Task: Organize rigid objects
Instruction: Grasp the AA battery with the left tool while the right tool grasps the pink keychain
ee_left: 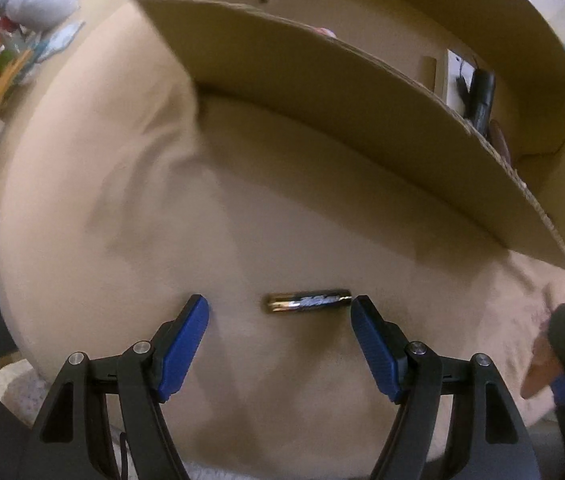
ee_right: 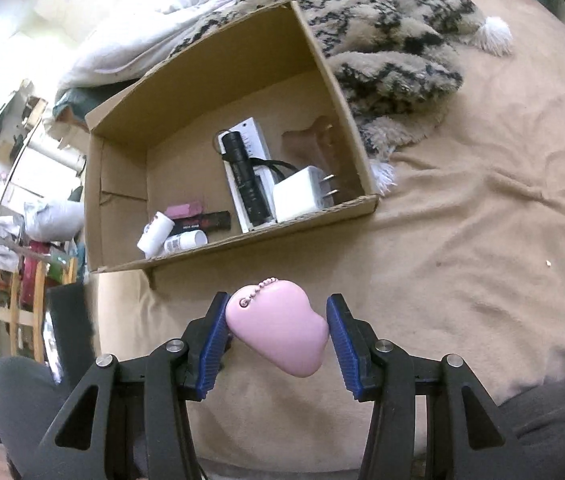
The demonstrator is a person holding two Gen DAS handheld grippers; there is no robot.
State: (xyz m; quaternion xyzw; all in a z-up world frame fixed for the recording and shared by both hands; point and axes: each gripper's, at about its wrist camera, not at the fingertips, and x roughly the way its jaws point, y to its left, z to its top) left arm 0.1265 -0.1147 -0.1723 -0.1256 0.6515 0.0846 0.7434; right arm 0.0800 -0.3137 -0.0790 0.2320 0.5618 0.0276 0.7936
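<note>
Ahead, between the left gripper's (ee_left: pixel 280 310) wide-apart jaws, lies a battery (ee_left: pixel 307 301) on the bed (ee_left: pixel 122 200); the right gripper's (ee_right: pixel 278 328) jaws clamp a pink heart-shaped charm (ee_right: pixel 278 330)

Battery (ee_left: pixel 307 301) on bedsheet (ee_right: pixel 482 240), before cardboard box (ee_right: pixel 356 128); flashlight (ee_right: pixel 244 172) and charger (ee_right: pixel 300 194) inside box; knitted blanket (ee_right: pixel 394 40) behind and right.
</note>
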